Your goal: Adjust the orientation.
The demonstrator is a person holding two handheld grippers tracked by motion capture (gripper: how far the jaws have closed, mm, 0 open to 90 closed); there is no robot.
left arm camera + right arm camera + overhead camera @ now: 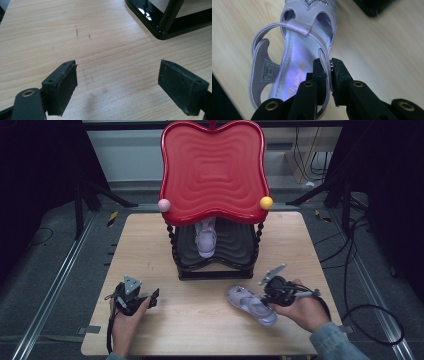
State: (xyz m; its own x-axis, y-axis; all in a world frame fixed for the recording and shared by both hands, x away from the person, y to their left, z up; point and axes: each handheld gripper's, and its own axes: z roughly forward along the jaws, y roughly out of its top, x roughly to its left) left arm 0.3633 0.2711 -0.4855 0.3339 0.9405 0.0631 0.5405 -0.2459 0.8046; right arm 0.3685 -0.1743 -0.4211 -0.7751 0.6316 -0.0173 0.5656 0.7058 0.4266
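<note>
So the right gripper (270,292) was clamped on the side strap of a lilac sandal (250,305) at lower right of the table (150,245), its long axis diagonal, toe pointing upper left. The left gripper (117,87) sat wide open, holding nothing.

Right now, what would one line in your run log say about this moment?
right tongs: shut on sandal side wall, on table | left tongs: open, holding nothing | second sandal: on rack lower shelf
</note>
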